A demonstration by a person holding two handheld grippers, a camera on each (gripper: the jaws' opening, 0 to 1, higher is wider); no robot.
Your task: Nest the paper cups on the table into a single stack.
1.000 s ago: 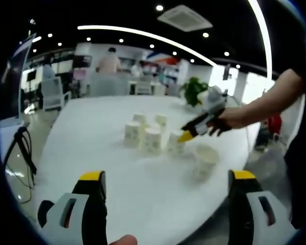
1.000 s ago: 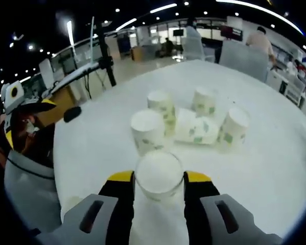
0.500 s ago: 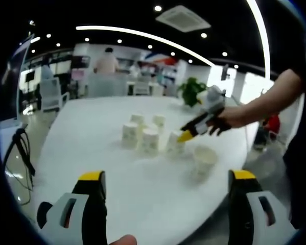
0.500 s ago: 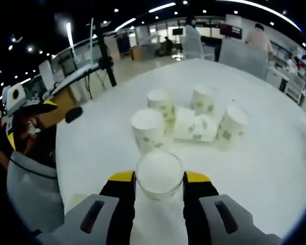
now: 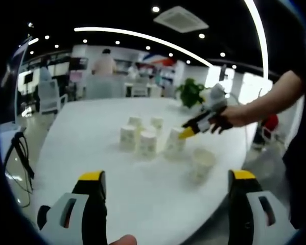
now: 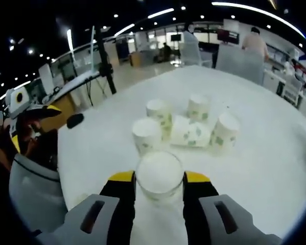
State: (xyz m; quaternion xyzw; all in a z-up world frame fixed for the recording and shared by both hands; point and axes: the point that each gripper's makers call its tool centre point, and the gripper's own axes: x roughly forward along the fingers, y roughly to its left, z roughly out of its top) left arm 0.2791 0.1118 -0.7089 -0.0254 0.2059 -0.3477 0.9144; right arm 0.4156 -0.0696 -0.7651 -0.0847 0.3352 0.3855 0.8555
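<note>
We've got our right gripper point(image 6: 159, 179) clamped on an upside-down paper cup point(image 6: 159, 172), base facing us between the jaws, probably so it drops straight over another one. The rest of the cups point(image 6: 187, 127) sit clustered just ahead of the jaws, one lying on its side. Our left gripper point(image 5: 168, 185) hangs wide open, holding nothing, with an upright cup point(image 5: 202, 162) ahead toward its right jaw. Plenty of bare table point(image 6: 265, 163) around, edges well off.
</note>
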